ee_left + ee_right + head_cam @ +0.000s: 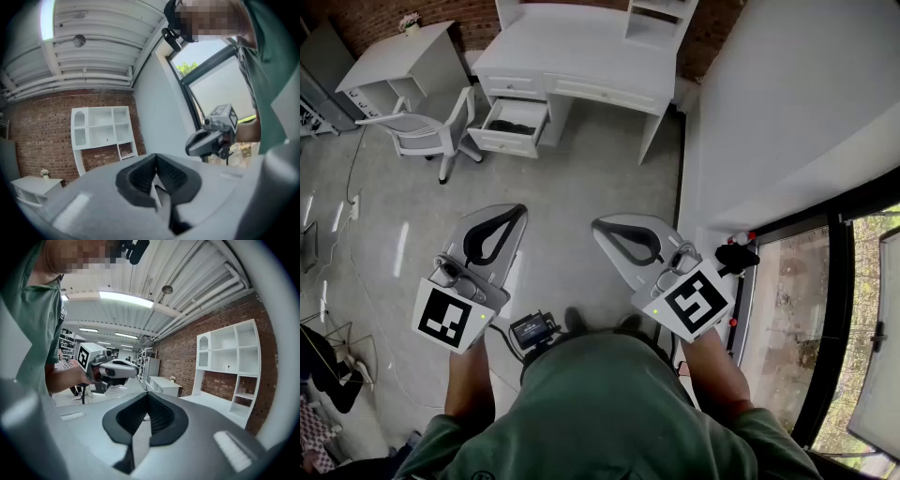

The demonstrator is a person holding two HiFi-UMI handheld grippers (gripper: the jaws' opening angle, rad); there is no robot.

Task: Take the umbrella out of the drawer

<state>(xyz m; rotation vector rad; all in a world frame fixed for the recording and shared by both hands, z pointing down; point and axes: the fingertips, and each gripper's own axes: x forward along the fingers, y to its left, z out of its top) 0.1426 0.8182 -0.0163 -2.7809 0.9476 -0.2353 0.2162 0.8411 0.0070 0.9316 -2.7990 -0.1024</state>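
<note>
What lies in the open drawer (500,141) of the white desk (581,52) is too small and dark to be made out. The hutch (661,14) above it is cut off by the head view's top edge.

White desk (581,47) with a shelf hutch (101,126) on top, set against a brick wall (187,348). A smaller white table (398,61) stands apart to its left in the head view, with a white swivel chair (427,127) between the two. A small pot (411,21) sits at that table's far edge and possibly holds flowers; it is too small to confirm. The floor (581,178) is pale grey and glossy. At right is a dark-framed window (787,300) with greenery outside. The ceiling is ribbed, with one strip light (126,298) lit.
</note>
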